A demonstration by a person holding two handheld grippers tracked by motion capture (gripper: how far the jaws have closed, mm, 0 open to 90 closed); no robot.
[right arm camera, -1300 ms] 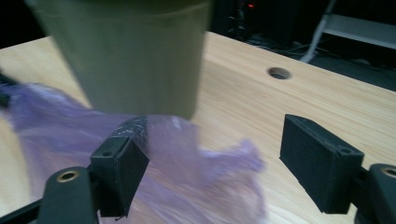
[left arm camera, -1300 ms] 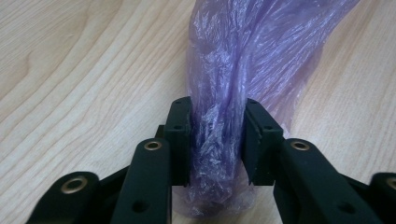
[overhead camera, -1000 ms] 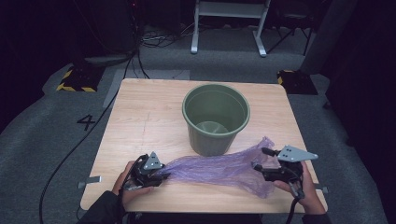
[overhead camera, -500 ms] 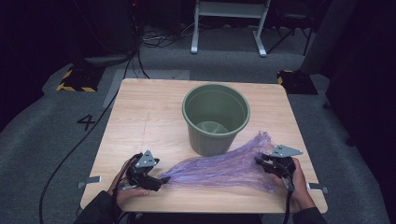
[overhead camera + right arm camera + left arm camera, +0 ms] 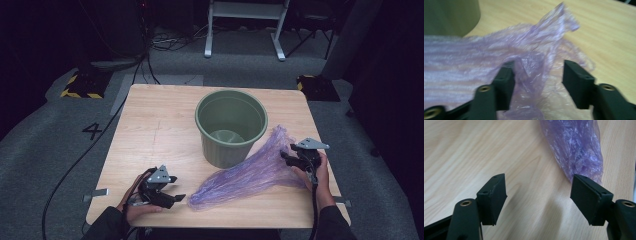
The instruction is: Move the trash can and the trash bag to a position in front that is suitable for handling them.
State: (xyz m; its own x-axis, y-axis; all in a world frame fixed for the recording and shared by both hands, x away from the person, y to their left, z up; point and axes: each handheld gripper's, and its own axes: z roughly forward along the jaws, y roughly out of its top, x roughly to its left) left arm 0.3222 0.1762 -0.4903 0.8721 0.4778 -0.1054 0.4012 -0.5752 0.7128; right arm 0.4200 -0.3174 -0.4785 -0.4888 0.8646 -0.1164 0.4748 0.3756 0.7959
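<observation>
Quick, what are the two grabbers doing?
Left gripper: open, holding nothing, beside the purple bag.
Right gripper: open, bag plastic loose between its jaws.

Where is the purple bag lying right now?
In the high view the purple bag lies on the table's near right part, just in front of the green bucket, stretched between both grippers.

Both arms wear dark long sleeves (image 5: 102, 226), cuffs ending at the wrists. Left black two-jaw handheld gripper (image 5: 181, 198): matte black body w/ a grey three-cornered plate (image 5: 161, 175) on top, dark holes thru it. Its flat rectangular black pads (image 5: 494, 195) show small screw holes; brass-ringed holes in the arms at 7 and 4 o'clock. Right black two-jaw handheld gripper (image 5: 286, 157): same build, grey plate, thin black cable (image 5: 315, 200) trailing toward 6 o'clock along the sleeve.
</observation>
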